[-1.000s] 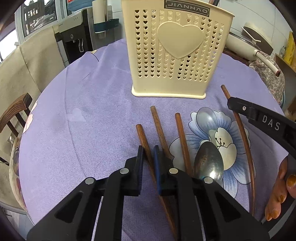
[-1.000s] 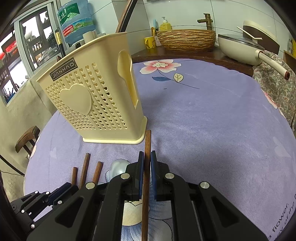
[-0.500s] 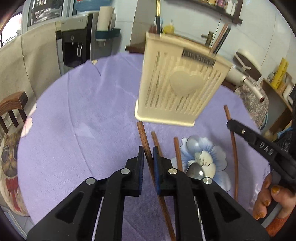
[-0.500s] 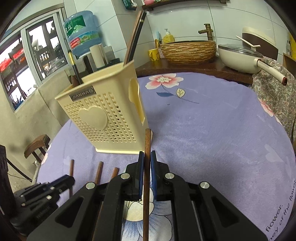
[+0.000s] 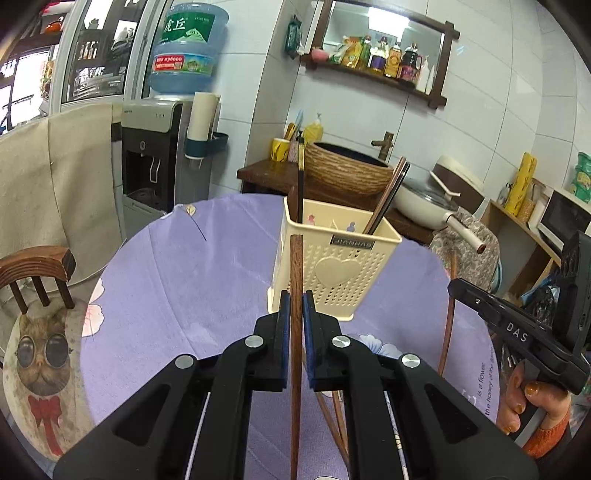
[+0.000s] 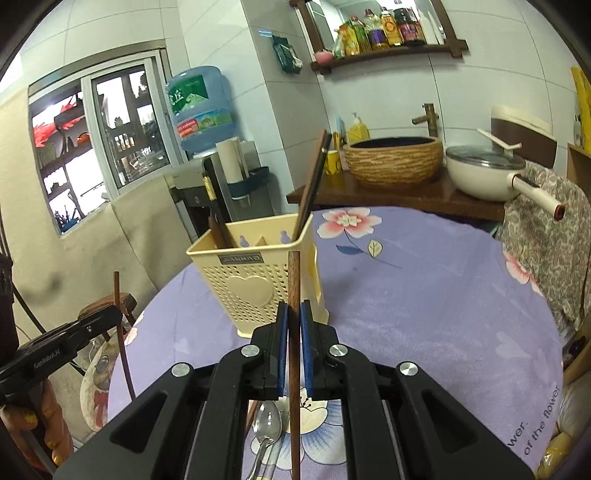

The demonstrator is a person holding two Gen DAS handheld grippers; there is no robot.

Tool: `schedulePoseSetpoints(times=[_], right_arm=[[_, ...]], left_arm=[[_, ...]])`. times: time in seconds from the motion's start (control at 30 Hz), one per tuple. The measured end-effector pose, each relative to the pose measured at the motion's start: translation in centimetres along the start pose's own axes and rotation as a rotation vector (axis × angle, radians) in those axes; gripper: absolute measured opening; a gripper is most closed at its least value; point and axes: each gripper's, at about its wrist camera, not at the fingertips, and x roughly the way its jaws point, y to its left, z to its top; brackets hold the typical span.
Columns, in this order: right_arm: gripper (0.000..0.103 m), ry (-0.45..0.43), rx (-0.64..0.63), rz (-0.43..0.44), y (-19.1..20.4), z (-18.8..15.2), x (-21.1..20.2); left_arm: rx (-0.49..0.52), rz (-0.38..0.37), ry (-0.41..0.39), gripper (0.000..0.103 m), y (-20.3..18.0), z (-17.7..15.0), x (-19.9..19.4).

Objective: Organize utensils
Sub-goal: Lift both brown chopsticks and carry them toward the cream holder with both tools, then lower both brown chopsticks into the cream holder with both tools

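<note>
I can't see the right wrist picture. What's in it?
The right gripper holds a wooden chopstick in its shut jaws, aimed at a cream holder on a purple tablecloth. The holder already has chopsticks in it, and a spoon lies on the cloth below. The left gripper holds another chopstick at the left edge.

We see an evenly lit indoor room in both wrist views, bright enough to read colours. Daylight blows out parts of the window (image 6: pixel 92 147) at left. The mirror (image 5: pixel 384 27) above the shelf catches a white glare. Shadows on the purple tablecloth (image 6: pixel 424 295) are soft. Fisheye curvature bends the tiled walls, with black vignetting in the corners.
</note>
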Motion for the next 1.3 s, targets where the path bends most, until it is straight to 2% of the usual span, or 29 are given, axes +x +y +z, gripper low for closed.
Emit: schedulePoseSetpoints(times=[0.2,0.47,1.0,1.17,1.3], right_arm=[[0.007,-0.010,-0.040,0.002,0.8,0.4,-1.1],[0.007,-0.051,-0.029,-0.001,0.6,1.8,-2.9],[0.007,-0.046,-0.055,-0.002,1.5,3.7,-2.8],[0.007,-0.066,-0.059,0.011,2.0,5.4,-3.0],[0.007,-0.105,-0.069,0.025,2.9,8.1,-3.3]], left_arm=[[0.007,-0.021,-0.023,0.007,0.1,0.8,-1.2],[0.028,-0.038,-0.047,0.007,0.1,1.8,-2.3],[0.034,-0.060,-0.056,0.007,0.2,4.2,-1.8],[0.029,-0.080,-0.059,0.007,0.2,5.9,-1.8],[0.034,-0.112,-0.078,0.007,-0.4,9.3,-2.3]])
